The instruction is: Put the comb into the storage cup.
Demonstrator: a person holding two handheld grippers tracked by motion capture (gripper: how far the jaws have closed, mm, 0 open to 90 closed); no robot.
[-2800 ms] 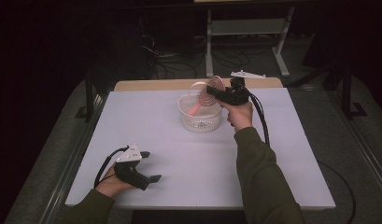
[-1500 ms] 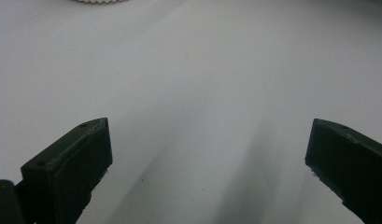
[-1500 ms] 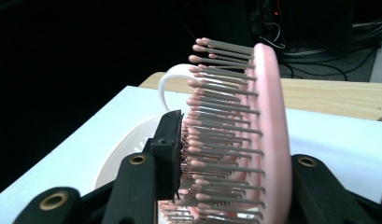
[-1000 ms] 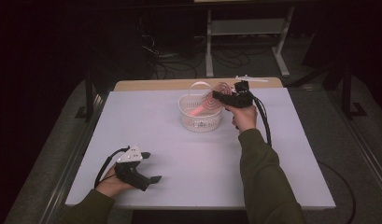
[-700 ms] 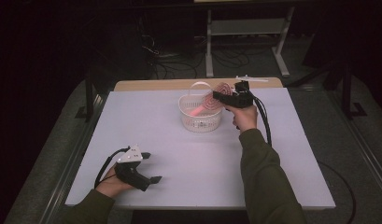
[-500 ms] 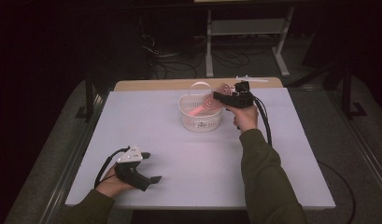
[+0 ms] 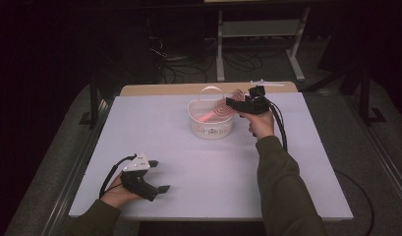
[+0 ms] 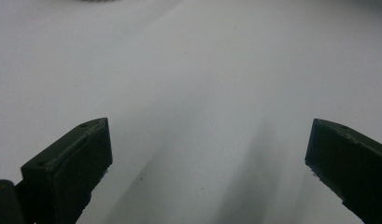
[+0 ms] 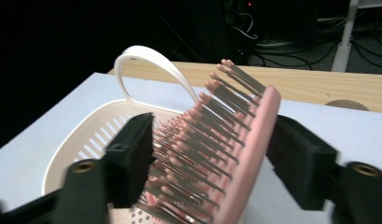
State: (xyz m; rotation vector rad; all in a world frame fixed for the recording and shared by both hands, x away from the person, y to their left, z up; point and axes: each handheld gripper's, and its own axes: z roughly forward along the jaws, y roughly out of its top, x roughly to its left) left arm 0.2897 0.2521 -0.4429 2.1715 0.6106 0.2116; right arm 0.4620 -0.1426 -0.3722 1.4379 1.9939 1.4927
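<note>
Dark room and tangled cables lie beyond the white table (image 7: 203,162), which has a wooden strip along its far edge. From the table's centre, I see the white slotted basket (image 7: 211,120) at about twelve o'clock, its handle (image 9: 151,65) arching up at the back. My right gripper (image 7: 231,103) hovers at the basket's three o'clock rim, pointing in over it. Its jaws have just been opening, and the pink hairbrush (image 9: 235,154) stands between them, bristles facing the one jaw and its back toward the other, with a gap showing on that back side, so I read the grip as released. The brush's handle slants down into the basket. My left gripper (image 7: 161,189) rests at about seven o'clock near the front edge, well apart from the basket, jaws spread wide over bare tabletop with nothing between them.
</note>
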